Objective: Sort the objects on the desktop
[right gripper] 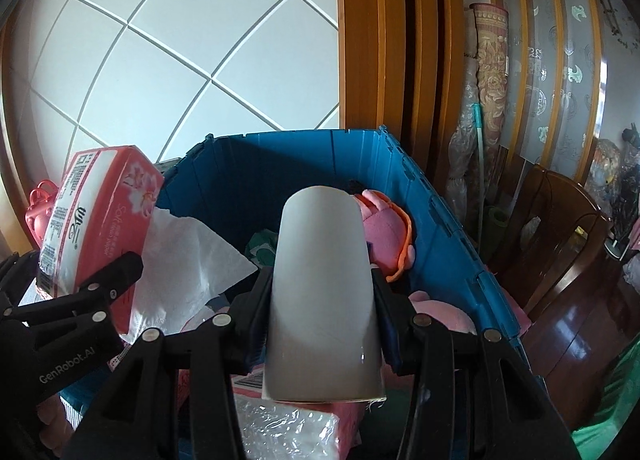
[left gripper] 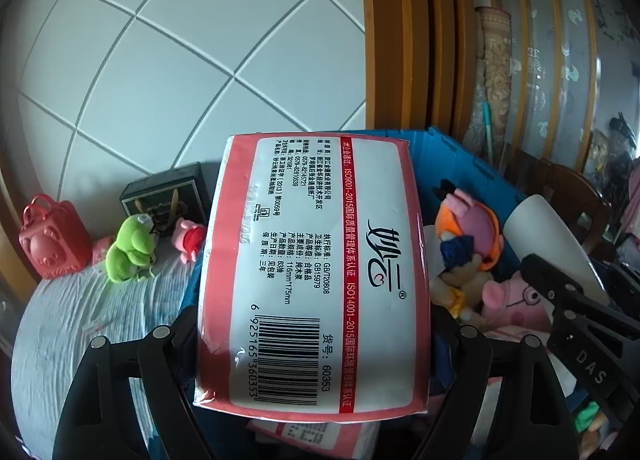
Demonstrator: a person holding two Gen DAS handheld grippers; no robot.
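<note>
Left tongs [left gripper: 312, 334] wide, clamping tissue pack [left gripper: 316, 272]; right tongs [right gripper: 320, 324] gripping white cup [right gripper: 324, 300] over blue crate [right gripper: 440, 228].

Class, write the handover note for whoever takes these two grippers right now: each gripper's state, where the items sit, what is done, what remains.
Left gripper: shut on the tissue pack, held above the blue crate.
Right gripper: shut on the grey cup, also over the crate.
Done: plush toys and another tissue pack already lie in the crate.
Left: release both items into the crate, then fetch the green frog, small pink plush, red bear bag and black box from the bed.
</note>
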